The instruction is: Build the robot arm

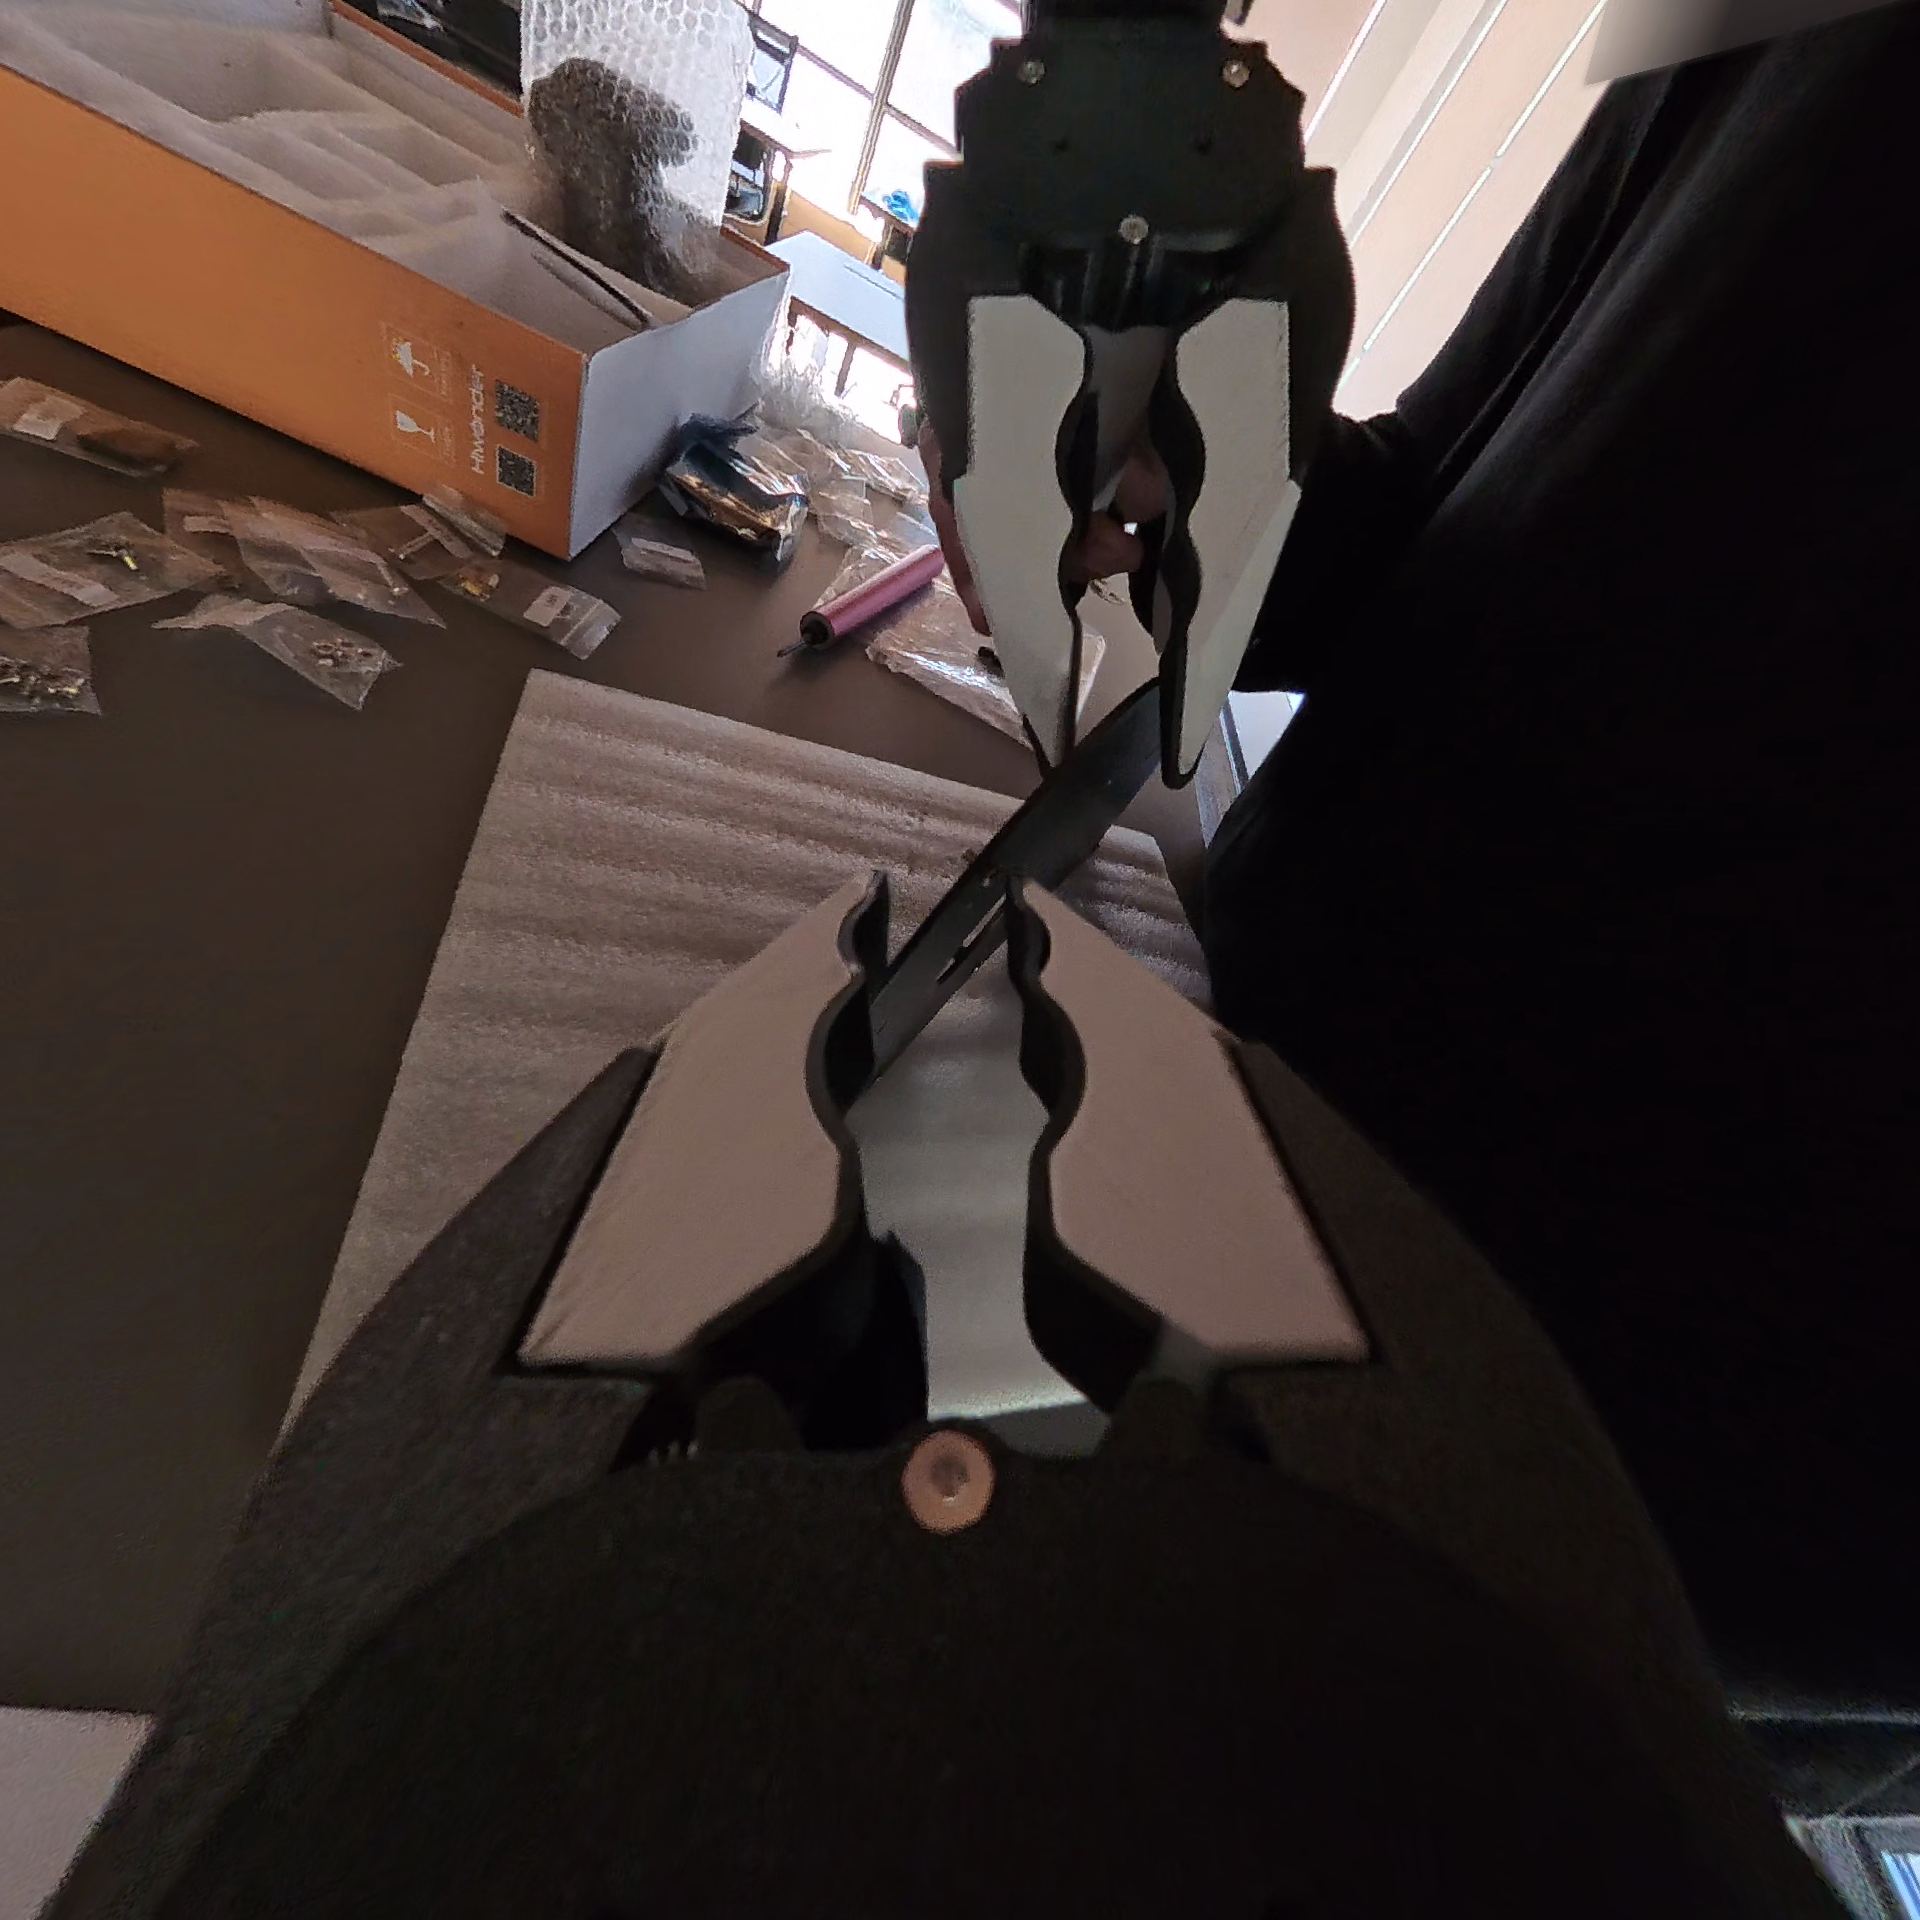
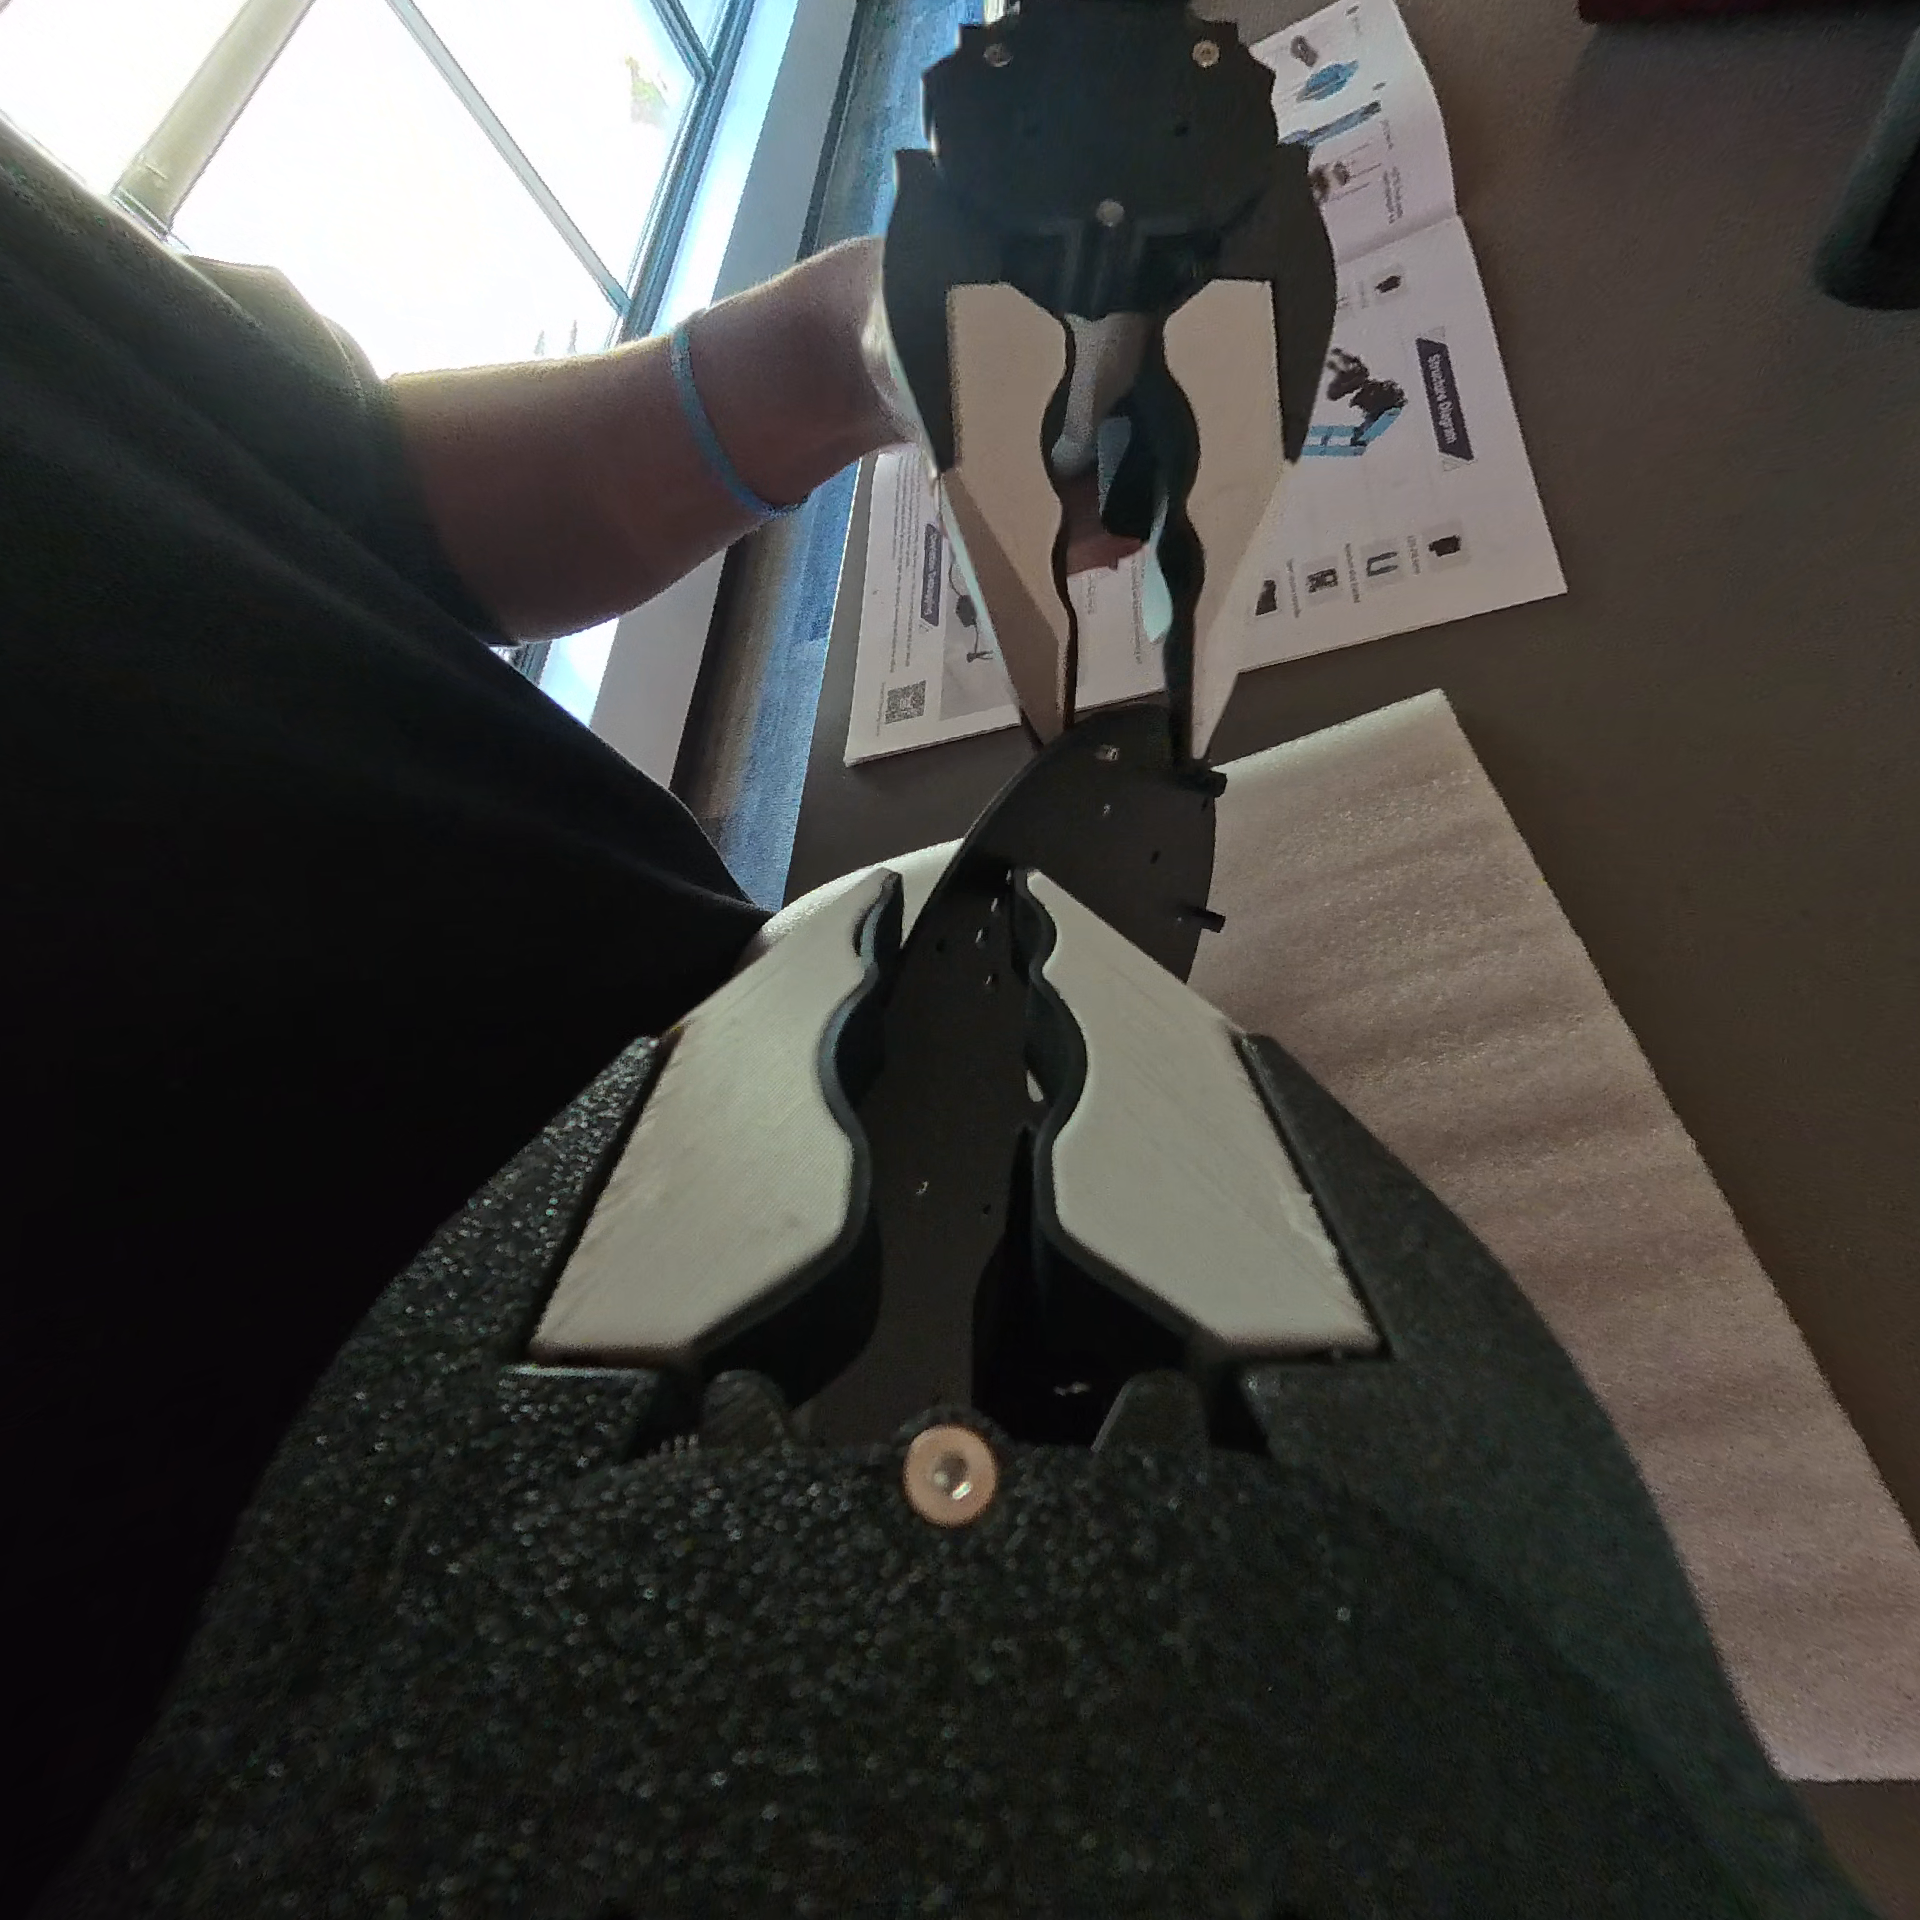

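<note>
Left wrist view: black plate (image 1: 1049, 831) is pinched at frame centre by left gripper (image 1: 951, 914), jaws closed on its edge; far end is clamped by right gripper (image 1: 1107, 748), prob. to keep it level above foam sheet (image 1: 644, 831). Orange box (image 1: 312, 291) upper left

Right wrist view: same plate is seen mid-frame w/ holes, manual (image 2: 1403, 468) upper right

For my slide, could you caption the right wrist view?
Both grippers, right gripper and left gripper, clamp a black plate above white foam.
</note>
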Tool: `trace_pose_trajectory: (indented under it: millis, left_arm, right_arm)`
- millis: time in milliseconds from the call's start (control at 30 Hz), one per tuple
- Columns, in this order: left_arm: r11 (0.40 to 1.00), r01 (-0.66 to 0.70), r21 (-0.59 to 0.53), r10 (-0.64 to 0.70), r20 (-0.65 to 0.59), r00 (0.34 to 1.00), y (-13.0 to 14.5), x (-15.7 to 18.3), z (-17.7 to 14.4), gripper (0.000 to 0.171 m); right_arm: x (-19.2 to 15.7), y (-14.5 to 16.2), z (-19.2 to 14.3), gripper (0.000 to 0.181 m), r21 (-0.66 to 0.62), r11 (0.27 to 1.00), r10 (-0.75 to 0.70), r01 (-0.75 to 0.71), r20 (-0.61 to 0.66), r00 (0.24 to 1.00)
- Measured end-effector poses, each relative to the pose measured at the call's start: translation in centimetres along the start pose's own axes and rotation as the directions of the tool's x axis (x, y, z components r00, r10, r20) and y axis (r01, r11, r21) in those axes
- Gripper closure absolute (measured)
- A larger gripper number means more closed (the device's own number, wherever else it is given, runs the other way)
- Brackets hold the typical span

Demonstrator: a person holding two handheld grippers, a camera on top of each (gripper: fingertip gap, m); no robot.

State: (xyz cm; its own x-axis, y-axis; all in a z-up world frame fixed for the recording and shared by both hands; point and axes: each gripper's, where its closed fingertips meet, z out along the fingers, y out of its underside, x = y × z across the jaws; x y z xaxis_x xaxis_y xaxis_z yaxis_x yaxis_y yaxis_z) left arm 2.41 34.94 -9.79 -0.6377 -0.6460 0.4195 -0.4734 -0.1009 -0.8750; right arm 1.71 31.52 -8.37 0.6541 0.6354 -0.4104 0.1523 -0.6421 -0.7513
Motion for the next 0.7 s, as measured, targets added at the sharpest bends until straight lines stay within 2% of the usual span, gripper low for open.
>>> trace_pose_trajectory:
  millis: [100, 133, 300, 400, 467, 500, 533, 567, 633, 700]
  left_arm:
    - [1.0, -0.021, 0.002, 0.021, -0.014, 1.0, 0.1, 0.1, -0.1, 0.152]
    - [1.0, -0.029, 0.003, 0.029, -0.022, 0.999, 0.1, 0.2, -0.1, 0.158]
    - [1.0, -0.018, 0.005, 0.018, -0.049, 0.999, 0.1, 0.3, -0.1, 0.159]
    - [1.0, -0.006, 0.009, 0.007, -0.063, 0.998, 0.2, 0.5, -0.2, 0.159]
    - [1.0, -0.001, 0.014, 0.002, -0.067, 0.998, 0.3, 0.6, -0.3, 0.159]
    - [1.0, 0.0, 0.015, 0.001, -0.067, 0.998, 0.3, 0.6, -0.3, 0.159]
    - [1.0, 0.002, 0.015, -0.001, -0.066, 0.998, 0.3, 0.6, -0.3, 0.159]
    - [1.0, 0.004, 0.016, -0.003, -0.063, 0.998, 0.3, 0.6, -0.3, 0.159]
    - [1.0, 0.008, 0.017, -0.007, -0.053, 0.999, 0.2, 0.5, -0.2, 0.159]
    - [1.0, 0.008, 0.018, -0.007, -0.041, 0.999, 0.2, 0.5, -0.2, 0.159]
  right_arm:
    - [-0.1, 0.0, 0.1, 0.161, -0.011, 1.0, -0.011, 0.011, -0.003, 1.0]
    - [-0.1, 0.0, 0.1, 0.16, -0.015, 1.0, -0.01, 0.01, -0.001, 1.0]
    - [-0.1, 0.0, 0.2, 0.16, -0.029, 0.999, -0.015, 0.015, 0.006, 1.0]
    - [-0.4, 0.2, 0.1, 0.157, -0.023, 0.999, -0.026, 0.028, 0.062, 0.998]
    - [0.0, -0.1, -0.9, 0.148, 0.023, 0.999, -0.044, 0.041, 0.109, 0.993]
    - [0.4, -0.5, -1.8, 0.15, 0.08, 0.995, -0.063, 0.052, 0.14, 0.988]
    - [1.7, -0.7, -2.6, 0.16, 0.135, 0.99, -0.069, 0.05, 0.134, 0.989]
    - [3.5, 0.0, -2.9, 0.162, 0.129, 0.99, -0.065, 0.053, 0.094, 0.993]
    - [6.3, 4.2, -1.9, 0.164, -0.04, 0.986, -0.158, 0.16, 0.042, 0.986]
    - [8.0, 8.3, -0.1, 0.164, -0.202, 0.946, -0.255, 0.255, 0.026, 0.967]
